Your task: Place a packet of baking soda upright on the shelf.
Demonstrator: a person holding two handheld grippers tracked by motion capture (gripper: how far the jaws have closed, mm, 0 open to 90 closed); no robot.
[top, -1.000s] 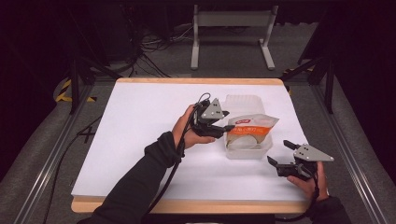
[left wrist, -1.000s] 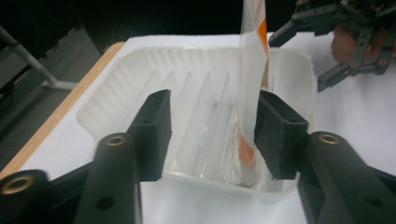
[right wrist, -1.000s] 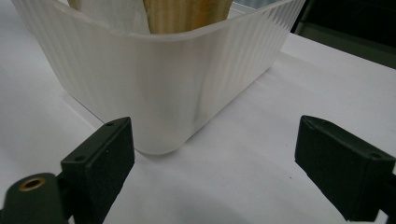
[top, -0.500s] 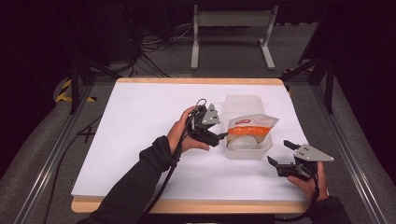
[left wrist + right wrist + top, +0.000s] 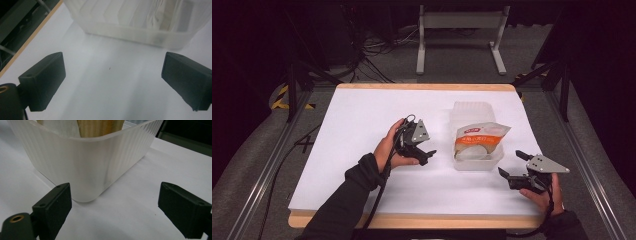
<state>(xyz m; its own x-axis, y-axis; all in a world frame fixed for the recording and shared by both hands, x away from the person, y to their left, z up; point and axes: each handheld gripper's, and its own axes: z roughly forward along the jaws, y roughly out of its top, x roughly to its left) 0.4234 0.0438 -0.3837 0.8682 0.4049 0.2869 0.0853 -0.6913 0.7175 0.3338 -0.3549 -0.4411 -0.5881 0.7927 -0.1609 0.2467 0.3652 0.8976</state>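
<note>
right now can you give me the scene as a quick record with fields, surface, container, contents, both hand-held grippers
surface: white table top with a wooden edge
container: translucent ribbed plastic tub, right of centre, standing on the table
contents: orange and white packet sticking out above the tub's rim
left hand-held gripper: jaws open, nothing between them, left of the tub and apart from it
right hand-held gripper: jaws open, empty, near the tub's near right corner, not touching it

Packet [image 5: 479,137] in tub [image 5: 462,111], table [image 5: 362,115] right
</note>
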